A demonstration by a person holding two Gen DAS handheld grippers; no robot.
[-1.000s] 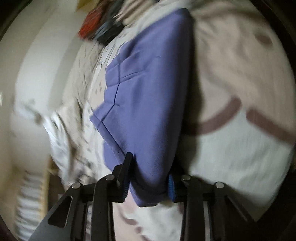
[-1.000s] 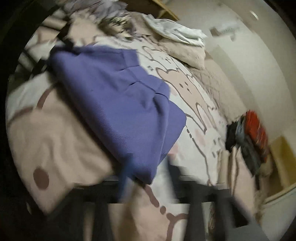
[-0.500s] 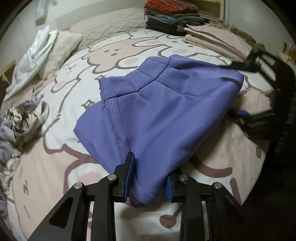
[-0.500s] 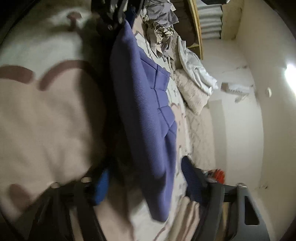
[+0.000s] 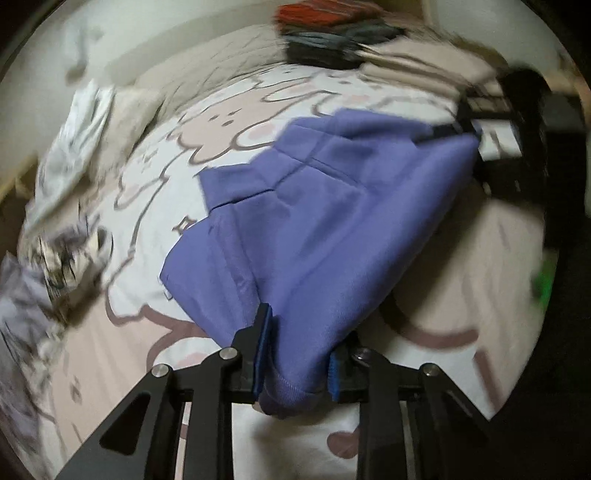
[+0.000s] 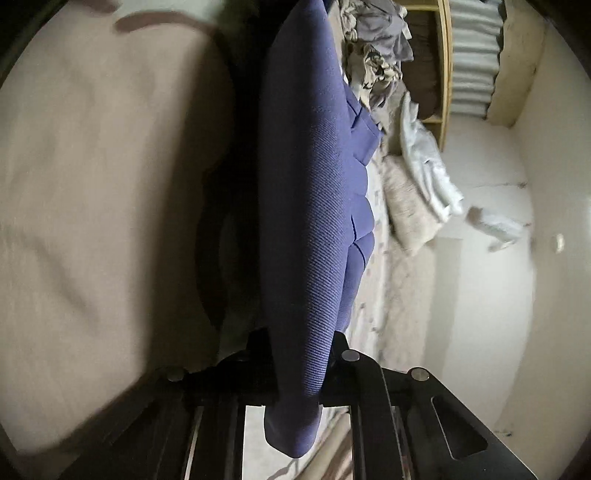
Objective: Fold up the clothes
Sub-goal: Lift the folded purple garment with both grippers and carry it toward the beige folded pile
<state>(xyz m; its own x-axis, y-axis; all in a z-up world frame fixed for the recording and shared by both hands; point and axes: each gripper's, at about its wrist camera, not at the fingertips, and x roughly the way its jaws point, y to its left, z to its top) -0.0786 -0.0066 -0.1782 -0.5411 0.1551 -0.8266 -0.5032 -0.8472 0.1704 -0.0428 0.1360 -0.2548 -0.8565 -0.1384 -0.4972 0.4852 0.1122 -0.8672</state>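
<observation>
A purple garment [image 5: 332, 206] lies spread on the cartoon-print bed sheet [image 5: 229, 122], lifted at two ends. My left gripper [image 5: 299, 343] holds its ribbed near edge; the jaws are closing with the cloth bunched between the blue pads. The far right corner is held up off the bed by my right gripper [image 5: 458, 129]. In the right wrist view the purple garment [image 6: 306, 184] hangs edge-on. Around its lower end my right gripper [image 6: 299, 354] is closing, the fabric pinched between the jaws and a tail hanging below them.
Folded clothes [image 5: 332, 33] and beige folded items [image 5: 417, 59] are stacked at the far side of the bed. A crumpled pile [image 5: 66, 254], a white garment [image 5: 77, 140] and a pillow [image 5: 136, 107] lie at the left. A wooden shelf [image 6: 445, 74] stands beyond the bed.
The right jaws came from wide apart to closed on the garment's corner, and both views rolled. The left gripper kept its hold and tightened a little; the garment's right end rose.
</observation>
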